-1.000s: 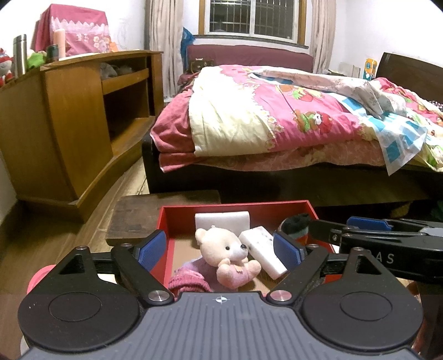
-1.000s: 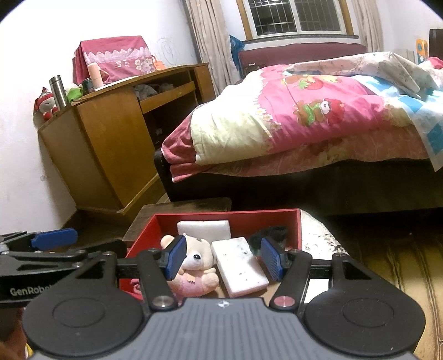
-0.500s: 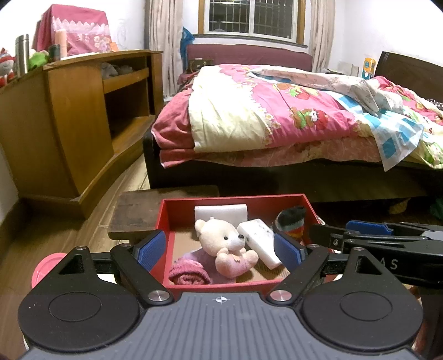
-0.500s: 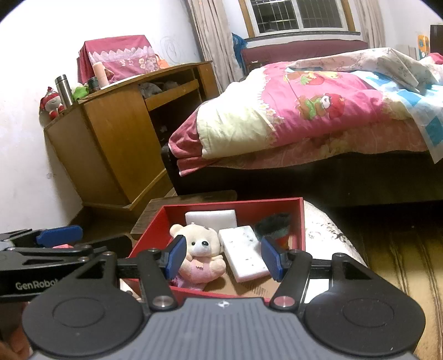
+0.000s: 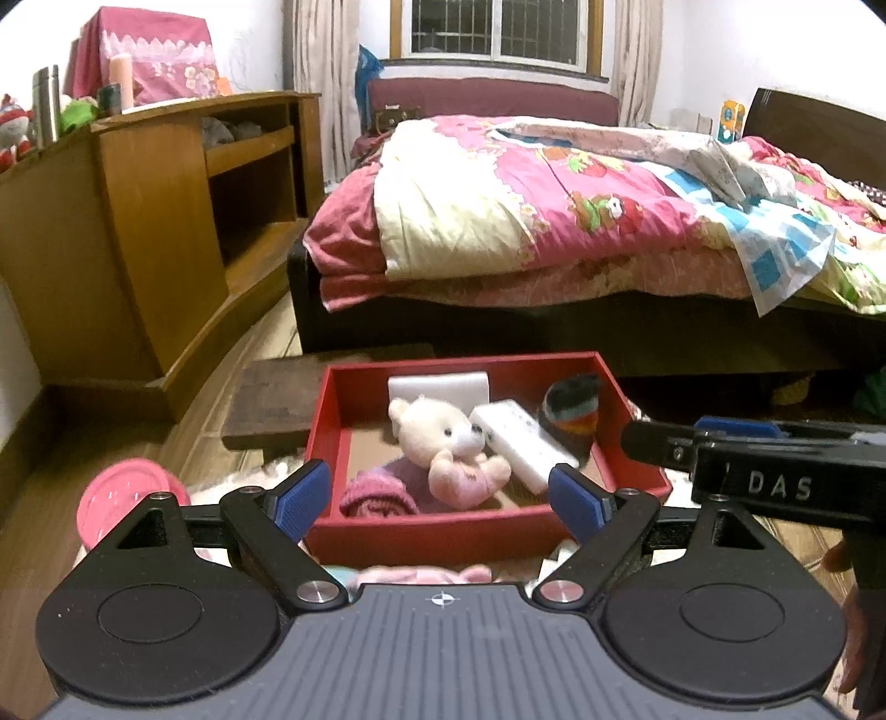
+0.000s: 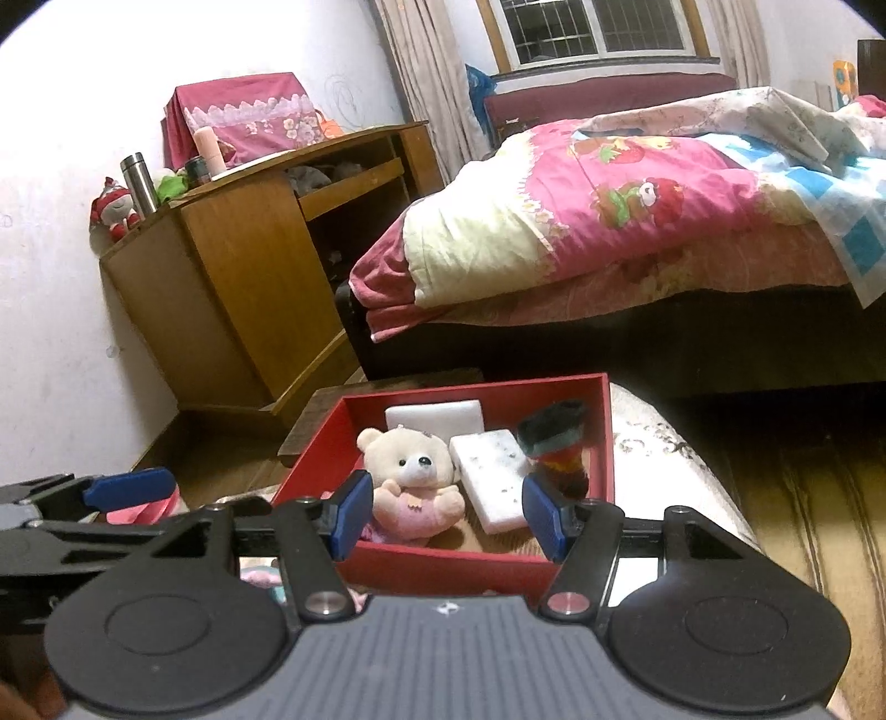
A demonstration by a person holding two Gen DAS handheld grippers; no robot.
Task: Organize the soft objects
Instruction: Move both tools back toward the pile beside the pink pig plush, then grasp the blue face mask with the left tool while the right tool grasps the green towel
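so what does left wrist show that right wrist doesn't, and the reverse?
Left wrist only: the dark headboard, a pink knit item in the box's near corner, and the right hand-held gripper side-on.

Right wrist only: the left hand-held gripper side-on at far left, and patterned floor right of the box.

Both: red box with teddy bear, two white sponges, striped knit item; bed, wooden cabinet, window.
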